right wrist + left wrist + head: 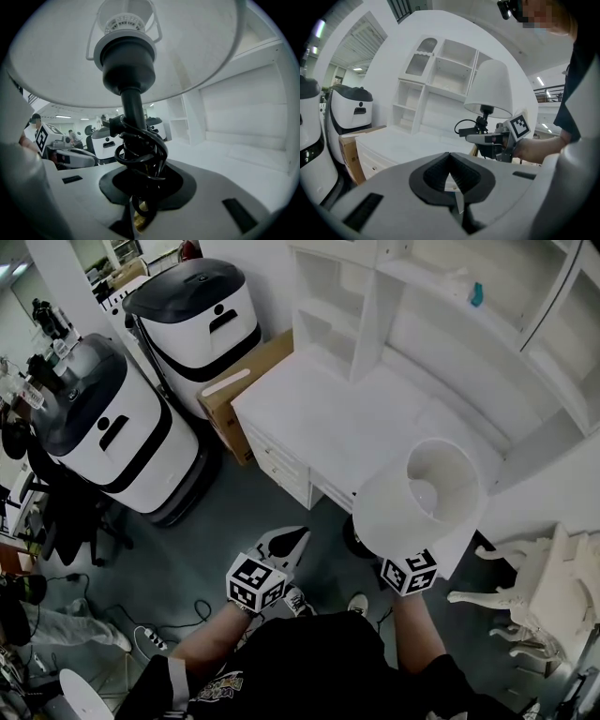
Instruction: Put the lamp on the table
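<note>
1. Far left, 9 o'clock in the head view: white floor machine (pixel 112 427) with a dark top. Second floor machine (pixel 202 310) of the same kind at 11 o'clock.
2. Wedged between that second machine and the desk, 11 o'clock: cardboard box (pixel 246 381), standing on edge.
3. At 12 to 1 o'clock: white desk (pixel 328 418), with a shelf hutch (pixel 375 296) along its back.
4. At 6 o'clock, over the grey floor and short of the desk front: left gripper (pixel 286 542). Jaws clenched tip to tip in the left gripper view, nothing pinched between them.
5. At 3 o'clock: lamp (pixel 427 493), open top of its white shade facing the head camera. Overlaps the desk's near right corner in that view. Held aloft, not yet set down on the desk.
6. Under the shade: right gripper (pixel 140 197), jaws grasping the lamp's black stem (pixel 133 110) low down, through coils of black cord (pixel 140 150) wound round it. Marker cube (pixel 410 571) just beneath the shade rim in the head view.
7. Seen from the left gripper view: lamp upright at 1 o'clock, shade above the right gripper, hutch behind.
8. Far right, 4 o'clock in the head view: white furniture piece (pixel 539 587) with curved legs, on the floor, apart from the lamp.
</note>
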Action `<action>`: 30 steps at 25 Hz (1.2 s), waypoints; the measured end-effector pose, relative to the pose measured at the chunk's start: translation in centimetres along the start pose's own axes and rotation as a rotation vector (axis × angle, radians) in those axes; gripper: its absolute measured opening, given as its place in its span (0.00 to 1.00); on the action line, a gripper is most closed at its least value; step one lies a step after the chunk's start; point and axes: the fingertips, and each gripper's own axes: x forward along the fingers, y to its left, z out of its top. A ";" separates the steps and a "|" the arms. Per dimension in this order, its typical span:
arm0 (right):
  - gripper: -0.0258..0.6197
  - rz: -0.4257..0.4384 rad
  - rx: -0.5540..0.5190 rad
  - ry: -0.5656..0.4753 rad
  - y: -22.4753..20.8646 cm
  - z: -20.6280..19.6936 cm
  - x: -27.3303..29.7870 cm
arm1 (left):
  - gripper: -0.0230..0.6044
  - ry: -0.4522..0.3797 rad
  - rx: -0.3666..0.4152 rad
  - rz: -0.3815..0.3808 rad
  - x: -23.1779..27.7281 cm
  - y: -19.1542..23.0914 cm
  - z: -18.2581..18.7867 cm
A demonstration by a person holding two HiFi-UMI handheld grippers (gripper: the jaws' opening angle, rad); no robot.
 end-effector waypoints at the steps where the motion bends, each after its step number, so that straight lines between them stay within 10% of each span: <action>1: 0.19 -0.004 0.002 -0.001 0.2 0.1 0.2 | 0.05 0.002 0.002 -0.004 -0.2 0.3 0.0; 30: 0.19 0.021 0.000 0.038 -9.9 3.1 6.4 | 0.05 0.012 0.001 -0.029 10.6 3.0 4.2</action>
